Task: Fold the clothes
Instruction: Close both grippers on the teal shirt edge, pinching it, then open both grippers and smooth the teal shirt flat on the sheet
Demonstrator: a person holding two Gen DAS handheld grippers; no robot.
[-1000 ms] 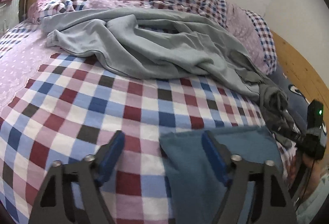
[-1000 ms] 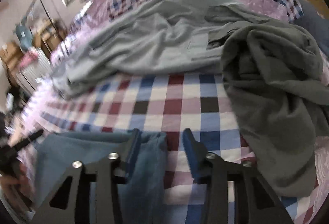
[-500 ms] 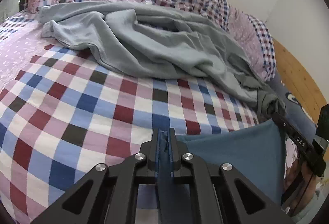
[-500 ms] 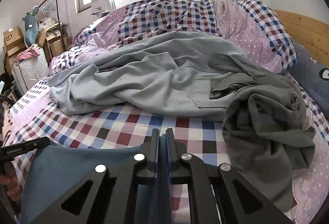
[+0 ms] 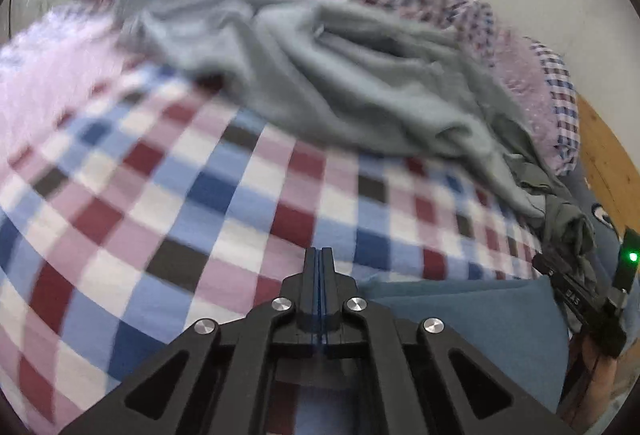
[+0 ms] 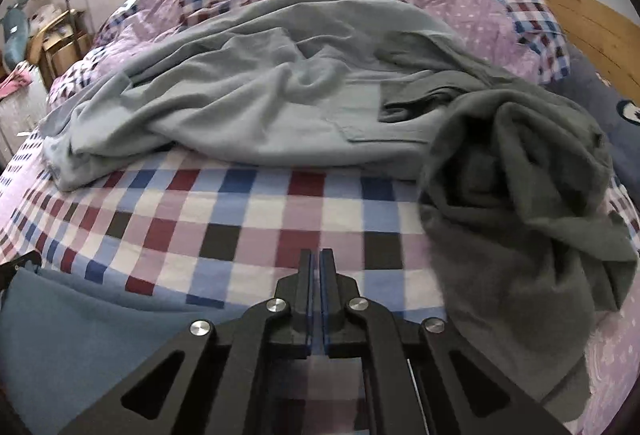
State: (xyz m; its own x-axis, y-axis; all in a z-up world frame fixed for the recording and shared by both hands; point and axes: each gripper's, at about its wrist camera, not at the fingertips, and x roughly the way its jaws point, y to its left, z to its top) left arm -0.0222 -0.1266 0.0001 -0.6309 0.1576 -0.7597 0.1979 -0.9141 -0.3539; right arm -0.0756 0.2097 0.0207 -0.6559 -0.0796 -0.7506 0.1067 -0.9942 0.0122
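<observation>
Left wrist view is showing the checked bedspread (image 5: 224,195) carrying the blue cloth (image 5: 480,319) along its near edge. The left gripper (image 5: 319,255) is clamping one blue corner, jaws pressed together, angling downward; the right gripper (image 6: 316,259) is pinching the opposite corner likewise.
</observation>
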